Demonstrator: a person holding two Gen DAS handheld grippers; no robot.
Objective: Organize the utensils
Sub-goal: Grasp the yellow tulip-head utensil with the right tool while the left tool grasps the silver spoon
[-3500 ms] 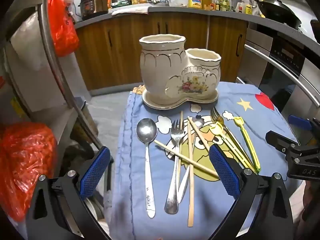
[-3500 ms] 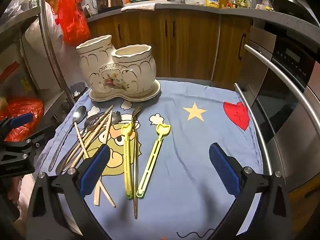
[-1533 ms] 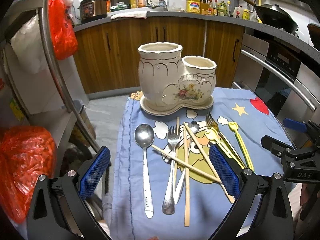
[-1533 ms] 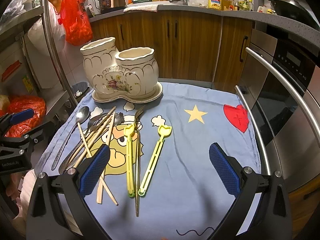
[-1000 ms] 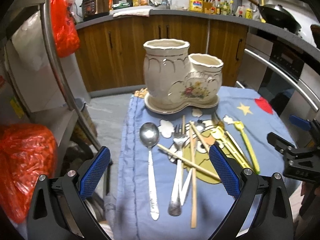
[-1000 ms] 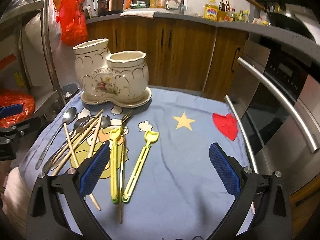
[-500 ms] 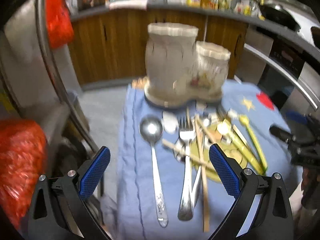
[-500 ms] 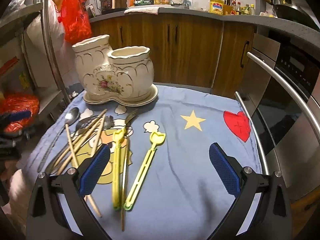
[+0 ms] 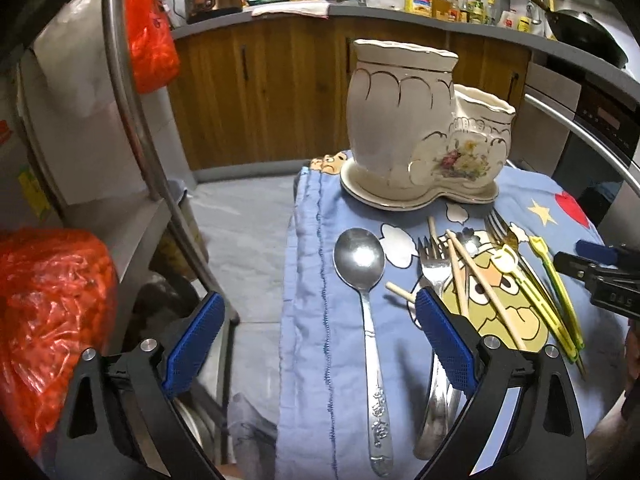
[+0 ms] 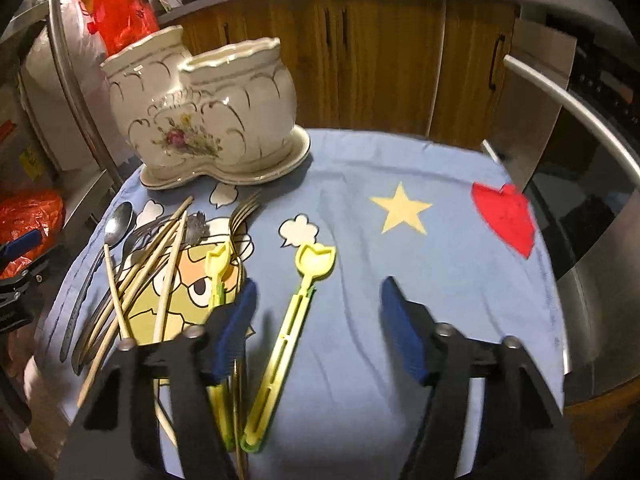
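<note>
A cream two-pot ceramic holder (image 9: pixel 424 132) (image 10: pixel 200 112) stands at the back of the blue cartoon cloth (image 10: pixel 440 240). In front of it lie a steel spoon (image 9: pixel 362 280) (image 10: pixel 116 224), forks (image 9: pixel 434 272), several wooden chopsticks (image 9: pixel 480 276) (image 10: pixel 152 272) and two yellow plastic utensils (image 9: pixel 556 300). My left gripper (image 9: pixel 320 342) is open low over the cloth, with the spoon's handle between its fingers, untouched. My right gripper (image 10: pixel 320 328) is closing, its jaws apart on either side of the right yellow utensil (image 10: pixel 304 292) without pressing it. The other yellow utensil (image 10: pixel 218 276) lies by its left finger.
An oven with a steel bar handle (image 10: pixel 580 120) stands close on the right of the table. On the left are a metal rack pole (image 9: pixel 132 120) and red plastic bags (image 9: pixel 52 312). Wooden cabinets (image 9: pixel 260 100) run behind. The cloth's left edge (image 9: pixel 292 280) drops to the floor.
Both grippers came lower and nearer the utensils. The right gripper's jaws narrowed from wide open around the right yellow utensil. The spoon now lies between the left fingers.
</note>
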